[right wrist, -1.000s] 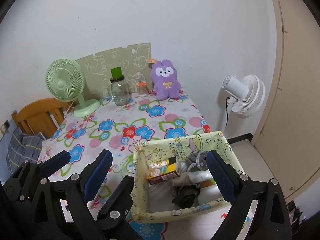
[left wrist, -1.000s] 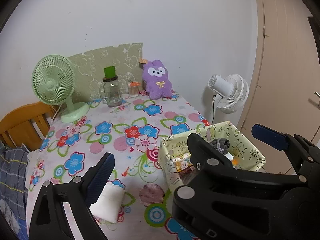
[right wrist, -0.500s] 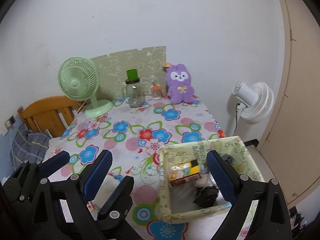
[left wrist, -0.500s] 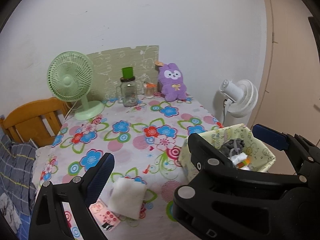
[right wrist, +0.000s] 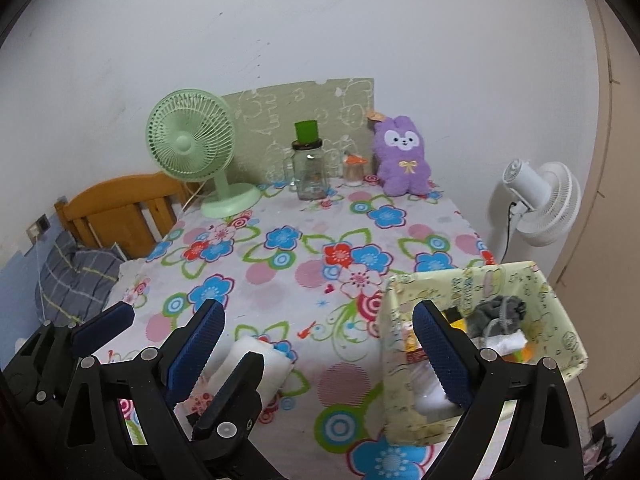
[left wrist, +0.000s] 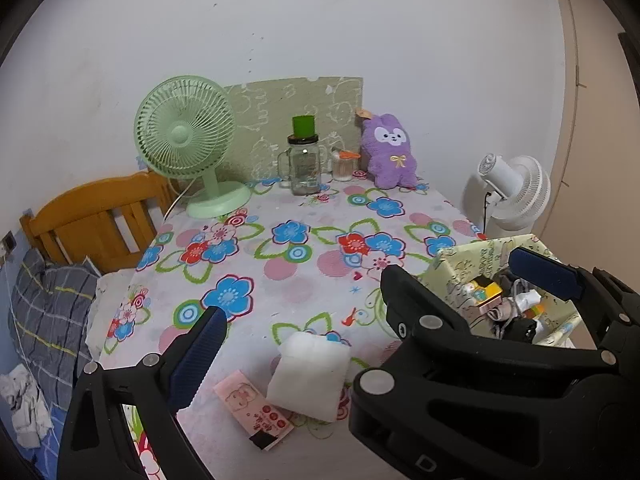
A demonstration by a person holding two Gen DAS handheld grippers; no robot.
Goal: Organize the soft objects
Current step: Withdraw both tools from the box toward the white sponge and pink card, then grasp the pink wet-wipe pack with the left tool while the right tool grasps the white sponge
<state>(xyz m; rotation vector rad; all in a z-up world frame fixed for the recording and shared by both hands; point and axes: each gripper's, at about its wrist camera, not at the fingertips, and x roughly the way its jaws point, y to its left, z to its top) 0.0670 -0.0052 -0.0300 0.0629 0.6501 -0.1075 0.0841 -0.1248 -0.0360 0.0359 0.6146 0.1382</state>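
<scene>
Left wrist view shows a white soft pad (left wrist: 310,374) lying flat near the front edge of a table (left wrist: 320,280) covered with a bright flower-print cloth, touching a pink packet (left wrist: 252,408) just to its left. The left tongs (left wrist: 372,312) hover above the pad, spread wide and holding nothing. To the right, at the table's front right corner, stands a pale yellow fabric basket (left wrist: 456,276) with cartoon prints, holding a small yellow box, a grey soft item and other small things too jumbled to tell apart. From the right wrist view, the right tongs (right wrist: 320,344) are also spread wide and empty, one finger over the table and the other in front of the basket (right wrist: 400,380), with the left tongs' black frame low between them. At the far end of the table a purple plush rabbit (left wrist: 390,152) sits against a green patterned board, beside a small cup, a glass jar (left wrist: 305,168) with a green top, and a green desk fan (left wrist: 188,140). A white fan (left wrist: 512,192) stands beyond the table on the right; a wooden bed frame (left wrist: 96,216) with a plaid pillow is on the left.
</scene>
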